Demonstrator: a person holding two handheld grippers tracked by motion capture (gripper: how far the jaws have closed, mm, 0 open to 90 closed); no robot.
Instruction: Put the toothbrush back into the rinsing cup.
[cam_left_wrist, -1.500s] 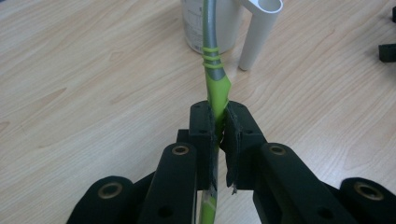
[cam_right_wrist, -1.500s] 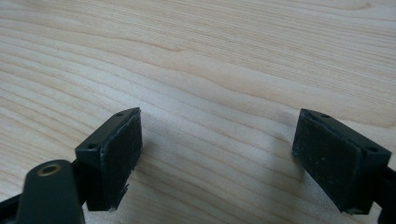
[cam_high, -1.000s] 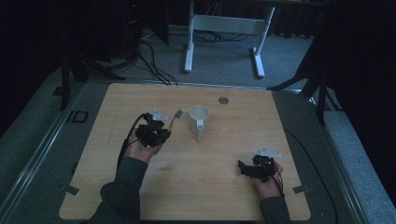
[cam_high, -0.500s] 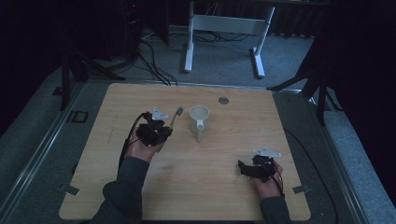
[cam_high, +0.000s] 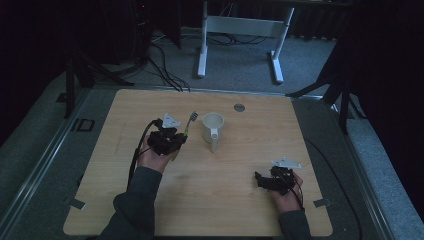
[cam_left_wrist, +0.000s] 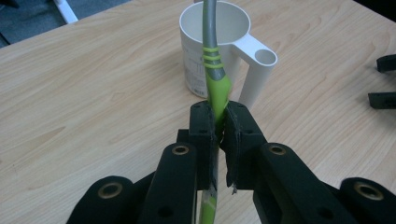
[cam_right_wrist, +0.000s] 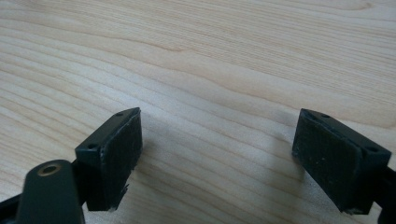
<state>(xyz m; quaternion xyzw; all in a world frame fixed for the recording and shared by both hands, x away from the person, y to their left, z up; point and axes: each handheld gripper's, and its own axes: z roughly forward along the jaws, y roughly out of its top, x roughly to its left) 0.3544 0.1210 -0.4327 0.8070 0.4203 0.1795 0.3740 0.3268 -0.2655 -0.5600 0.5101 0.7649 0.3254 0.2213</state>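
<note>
Light wood table (cam_high: 150, 200); white mug (cam_high: 212, 130) standing near middle.

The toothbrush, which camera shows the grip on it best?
The left gripper view: the left gripper clamps the toothbrush at its green handle before the mug. The high view shows it small; the right gripper view shows the table.

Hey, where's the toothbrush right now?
The toothbrush is clamped between the left gripper's jaws, left of centre in the high view, its head angled toward the white mug just to its right.
</note>
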